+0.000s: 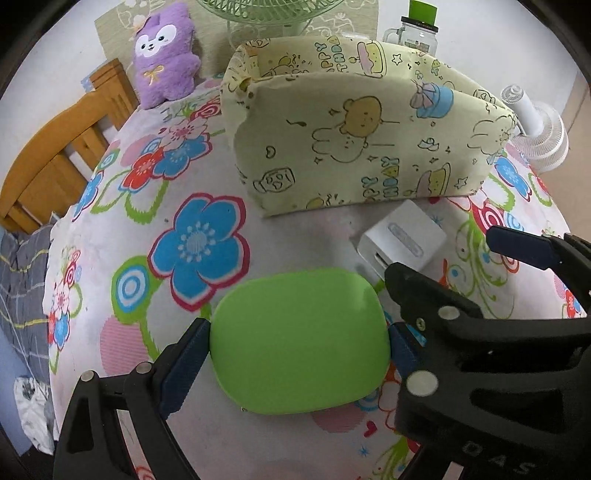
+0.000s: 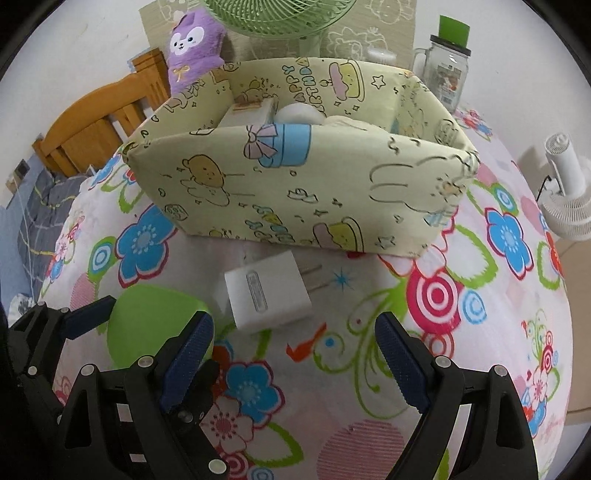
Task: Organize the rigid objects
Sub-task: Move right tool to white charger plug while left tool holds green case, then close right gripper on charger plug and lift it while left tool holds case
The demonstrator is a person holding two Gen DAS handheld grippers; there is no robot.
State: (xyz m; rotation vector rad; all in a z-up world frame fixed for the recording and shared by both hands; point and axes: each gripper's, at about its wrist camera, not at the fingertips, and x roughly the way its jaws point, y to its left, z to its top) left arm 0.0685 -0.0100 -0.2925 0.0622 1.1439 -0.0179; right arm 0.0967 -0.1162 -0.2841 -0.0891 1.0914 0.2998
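Note:
A flat green case point(image 1: 299, 339) with rounded corners sits between the blue pads of my left gripper point(image 1: 295, 347), which is shut on its two sides just above the floral cloth. In the right wrist view the green case point(image 2: 147, 321) shows at lower left. A white plug charger point(image 2: 266, 295) lies on the cloth in front of a cartoon-print fabric box point(image 2: 295, 192). My right gripper point(image 2: 295, 354) stands open just short of the charger, with nothing between its pads. Several pale items lie inside the box. The white plug charger point(image 1: 402, 236) and the box point(image 1: 351, 147) also show in the left wrist view.
A floral cloth point(image 2: 461, 295) covers the table. Behind the box stand a purple plush toy point(image 1: 164, 55), a green fan point(image 2: 280, 18) and a glass jar point(image 2: 443, 70) with a green lid. A white fan point(image 2: 569, 195) is at the right, a wooden frame point(image 1: 55, 162) at the left.

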